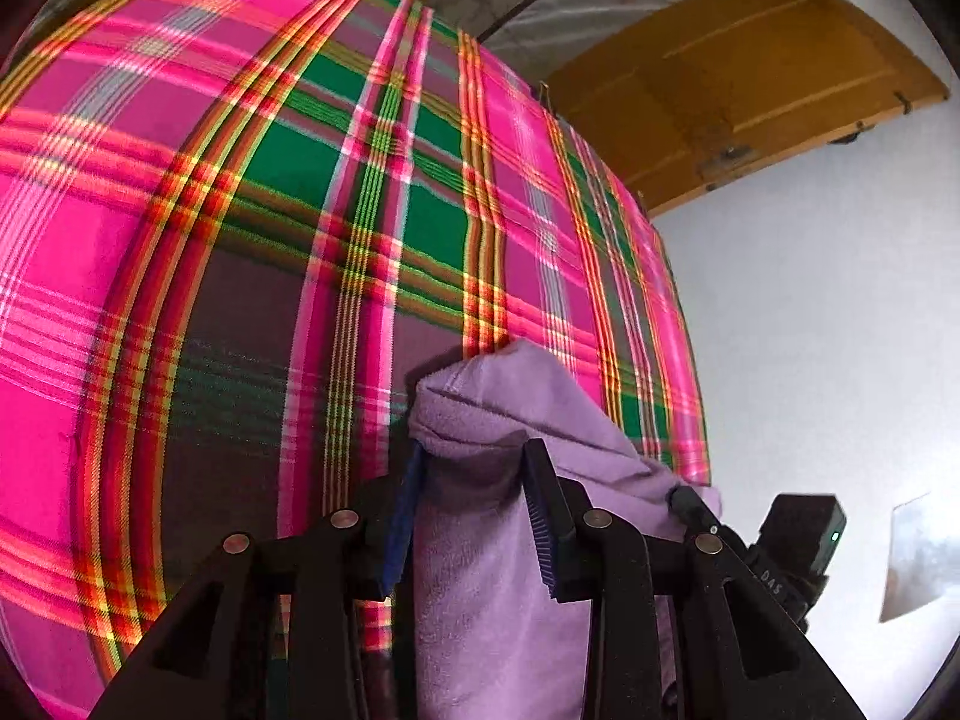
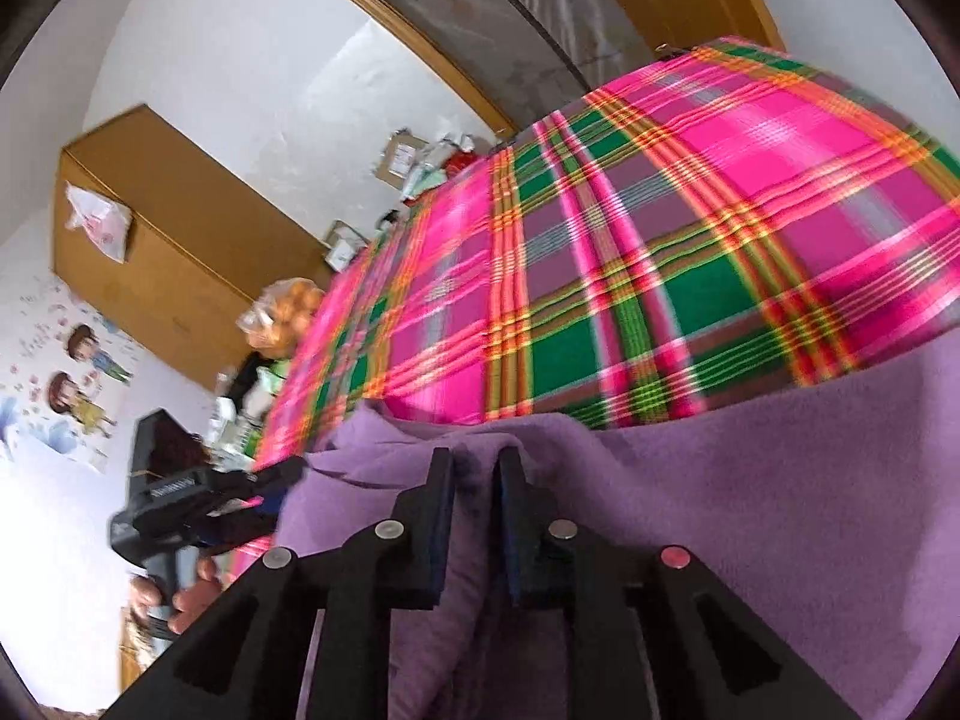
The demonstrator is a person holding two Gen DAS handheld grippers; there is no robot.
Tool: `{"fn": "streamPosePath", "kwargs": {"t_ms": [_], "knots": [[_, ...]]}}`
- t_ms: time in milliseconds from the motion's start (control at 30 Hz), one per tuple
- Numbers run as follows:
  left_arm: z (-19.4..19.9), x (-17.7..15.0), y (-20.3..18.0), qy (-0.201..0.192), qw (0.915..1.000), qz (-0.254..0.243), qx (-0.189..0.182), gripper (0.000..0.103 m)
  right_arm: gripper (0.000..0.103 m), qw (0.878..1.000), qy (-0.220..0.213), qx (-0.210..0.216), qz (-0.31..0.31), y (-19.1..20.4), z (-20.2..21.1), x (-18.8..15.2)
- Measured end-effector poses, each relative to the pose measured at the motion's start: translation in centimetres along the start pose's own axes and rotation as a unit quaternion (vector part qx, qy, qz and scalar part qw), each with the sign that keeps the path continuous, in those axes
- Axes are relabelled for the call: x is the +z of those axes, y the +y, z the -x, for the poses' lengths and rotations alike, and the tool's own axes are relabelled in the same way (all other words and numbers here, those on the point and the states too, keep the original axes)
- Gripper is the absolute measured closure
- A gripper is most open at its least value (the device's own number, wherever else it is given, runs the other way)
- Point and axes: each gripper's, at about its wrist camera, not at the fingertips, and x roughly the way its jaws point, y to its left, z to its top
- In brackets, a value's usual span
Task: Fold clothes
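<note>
A lilac fleece garment (image 1: pixel 498 546) is bunched between the fingers of my left gripper (image 1: pixel 474 450), which is shut on it above the plaid-covered bed (image 1: pixel 252 192). In the right wrist view the same lilac garment (image 2: pixel 750 510) spreads wide to the right, and my right gripper (image 2: pixel 475 461) is shut on a fold of it. The other gripper (image 2: pixel 198 498), held by a hand (image 2: pixel 192 600), shows at the left, pinching the cloth's far end. The garment hangs stretched between both grippers over the bed.
The bed (image 2: pixel 660 252) carries a pink, green and orange plaid sheet. A wooden door (image 1: pixel 738 78) and white wall lie to the right. A wooden cabinet (image 2: pixel 174 240), boxes and clutter (image 2: pixel 420 162) line the bed's far side. Cartoon stickers (image 2: pixel 78 384) mark the wall.
</note>
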Motion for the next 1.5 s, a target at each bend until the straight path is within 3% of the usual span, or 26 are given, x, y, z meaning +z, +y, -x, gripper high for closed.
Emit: {"fn": "streamPosePath", "kwargs": {"t_ms": [233, 433, 700, 967, 1067, 1300, 1400, 1467, 1500], "knots": [[0.3, 0.9, 0.5, -0.032, 0.9994, 0.013, 0.003, 0.069, 0.085, 0.999, -0.023, -0.042, 0.021, 0.7, 1.0, 0.5], [1.0, 0.5, 0.6, -0.040, 0.9990, 0.019, 0.009, 0.069, 0.085, 0.987, -0.030, -0.067, 0.140, 5.0, 0.9, 2.0], [2.6, -1.5, 0.5, -0.039, 0.9991, 0.004, 0.013, 0.069, 0.084, 0.951, 0.088, -0.048, 0.291, 11.0, -5.5, 3.2], [2.7, -3.5, 0.3, -0.034, 0.9992, -0.020, -0.003, 0.069, 0.083, 0.916, 0.197, -0.008, 0.350, 14.7, -11.5, 1.5], [2.0, -3.9, 0.4, -0.023, 0.9995, -0.022, -0.007, 0.069, 0.084, 0.901, 0.204, -0.028, 0.382, 15.2, -12.3, 0.3], [1.5, -4.6, 0.6, -0.012, 0.9994, -0.029, -0.017, 0.069, 0.101, 0.896, 0.203, -0.025, 0.395, 15.9, -12.1, 0.2], [1.6, -4.6, 0.7, -0.012, 0.9992, -0.030, -0.021, 0.069, 0.101, 0.913, 0.154, -0.053, 0.373, 15.5, -11.6, 1.6], [1.6, -4.7, 0.9, -0.011, 0.9991, -0.032, -0.025, 0.069, 0.101, 0.925, 0.143, -0.053, 0.349, 15.1, -11.5, 2.5], [1.5, -4.6, 1.0, -0.011, 0.9991, -0.033, -0.026, 0.069, 0.101, 0.923, 0.143, -0.055, 0.352, 15.2, -11.5, 2.3]]}}
